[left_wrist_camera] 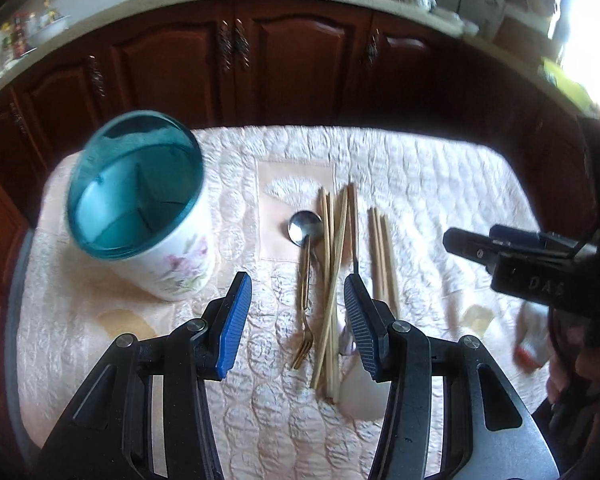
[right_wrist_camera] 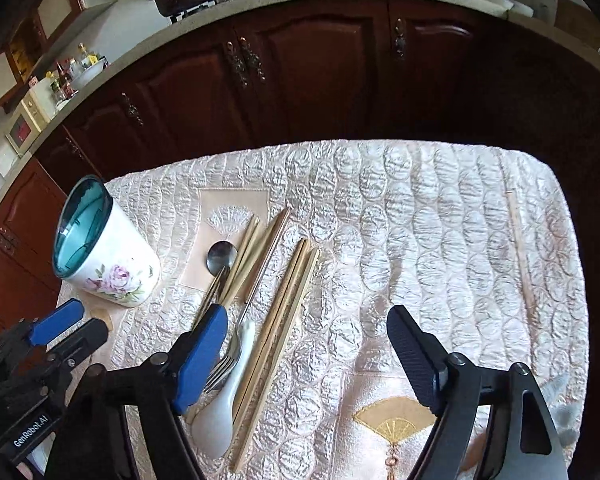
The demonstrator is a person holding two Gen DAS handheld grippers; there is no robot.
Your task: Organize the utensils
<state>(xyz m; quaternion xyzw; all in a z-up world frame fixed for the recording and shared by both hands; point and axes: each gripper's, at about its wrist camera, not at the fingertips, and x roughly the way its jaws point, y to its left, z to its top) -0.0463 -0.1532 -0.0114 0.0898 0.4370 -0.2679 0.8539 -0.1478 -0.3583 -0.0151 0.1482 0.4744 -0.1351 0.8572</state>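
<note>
A white floral holder [left_wrist_camera: 180, 264] [right_wrist_camera: 112, 272] with a teal rim stands at the left on the quilted cloth. To its right lie a steel spoon [left_wrist_camera: 306, 226] [right_wrist_camera: 222, 256], a gold fork [left_wrist_camera: 304, 344] [right_wrist_camera: 220, 368], a white ceramic spoon [left_wrist_camera: 360, 384] [right_wrist_camera: 224, 404] and two bunches of wooden chopsticks [left_wrist_camera: 334, 280] [right_wrist_camera: 284, 332]. My left gripper [left_wrist_camera: 297, 278] [right_wrist_camera: 92, 316] hangs open above the fork and the crossed chopsticks. My right gripper [right_wrist_camera: 306, 312] [left_wrist_camera: 472, 240] is open too, over the right-hand chopstick bunch. Neither holds anything.
A single chopstick [right_wrist_camera: 520, 248] lies far to the right on the cloth. Dark wooden cabinets [right_wrist_camera: 320, 80] stand close behind the table's far edge, with a cluttered counter above. A small white and orange object [left_wrist_camera: 532, 340] lies near the right edge.
</note>
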